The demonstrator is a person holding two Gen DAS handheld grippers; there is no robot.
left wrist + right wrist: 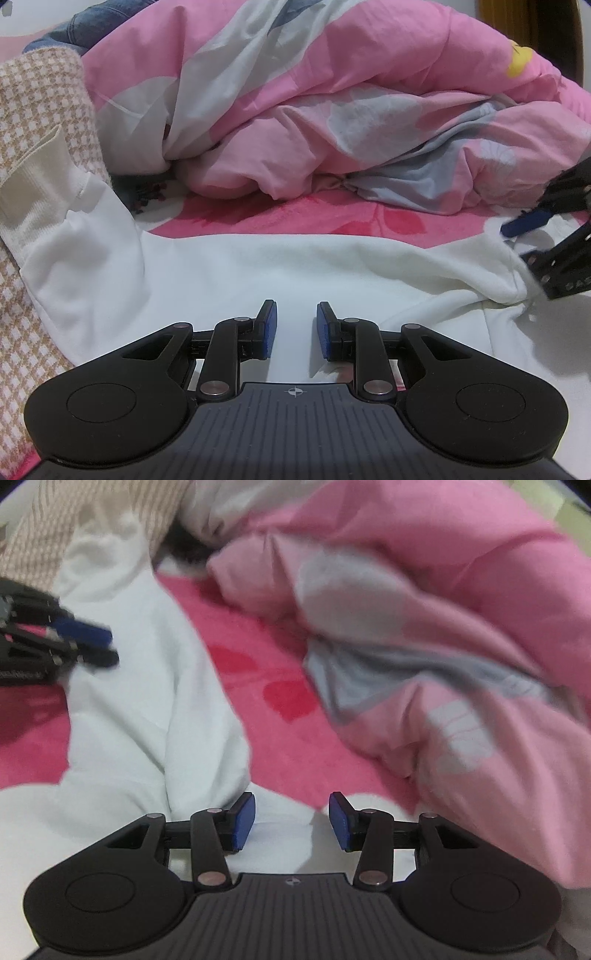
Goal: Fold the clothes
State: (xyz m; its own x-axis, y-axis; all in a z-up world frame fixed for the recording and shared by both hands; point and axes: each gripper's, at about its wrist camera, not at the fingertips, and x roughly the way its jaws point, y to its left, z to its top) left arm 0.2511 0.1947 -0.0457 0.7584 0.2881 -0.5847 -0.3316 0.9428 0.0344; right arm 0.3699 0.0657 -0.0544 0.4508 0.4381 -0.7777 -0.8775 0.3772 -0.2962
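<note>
Two grippers are counted: the left gripper and the right gripper, each fitted with two blue pads. One white garment is seen spread on the bed. One houndstooth-patterned garment is counted at the left edge, and one piece of blue denim behind it. One pink-and-grey quilt is bunched up, and one pink floral bedsheet is counted beneath.

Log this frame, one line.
garment: white top spread on bed | left gripper: open above it, empty | right gripper: open, empty, at its edge
</note>
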